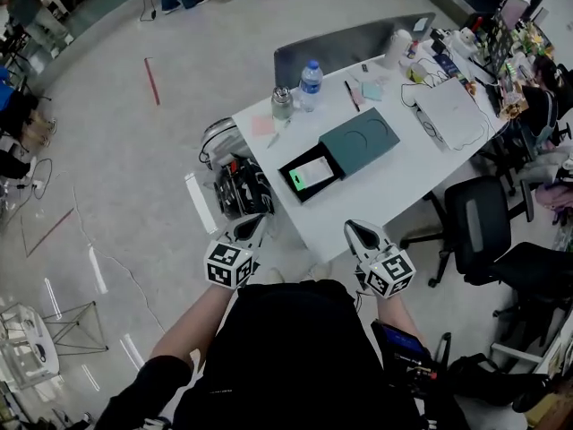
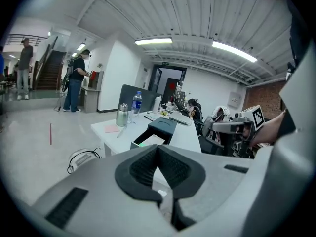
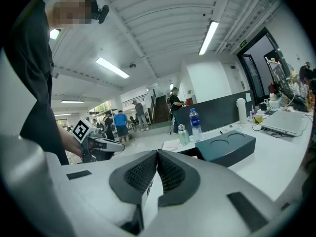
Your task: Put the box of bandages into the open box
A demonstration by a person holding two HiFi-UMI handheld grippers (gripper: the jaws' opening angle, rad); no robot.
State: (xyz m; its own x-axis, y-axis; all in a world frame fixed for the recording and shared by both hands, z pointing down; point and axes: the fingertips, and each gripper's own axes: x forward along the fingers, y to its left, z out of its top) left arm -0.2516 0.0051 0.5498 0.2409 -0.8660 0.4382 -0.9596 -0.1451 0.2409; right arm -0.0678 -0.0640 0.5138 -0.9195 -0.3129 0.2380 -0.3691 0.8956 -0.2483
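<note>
Bottle [image 1: 310,85], flask [image 1: 282,103] and laptop [image 1: 452,110] are ranged toward the table's [image 1: 394,182] upper side. The bandage box [image 1: 312,174] (green-edged) is seen inside the open box [image 1: 363,139] at centre frame, well above the left gripper [image 1: 255,223] and right gripper [image 1: 356,229], both closed tight on nothing.

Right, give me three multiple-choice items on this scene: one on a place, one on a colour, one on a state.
1. Where does the bandage box lie?
A. in the open box
B. on the lid
C. between the left gripper's jaws

2. What colour is the lid?
A. red
B. teal
C. yellow

3. How do the left gripper's jaws stand?
A. wide apart
B. shut on the bandage box
C. shut, nothing between them

Answers:
1 A: the head view shows it lying inside the open box.
2 B: the lid is teal in the head view.
3 C: the left gripper view shows the pads together with nothing between them.
</note>
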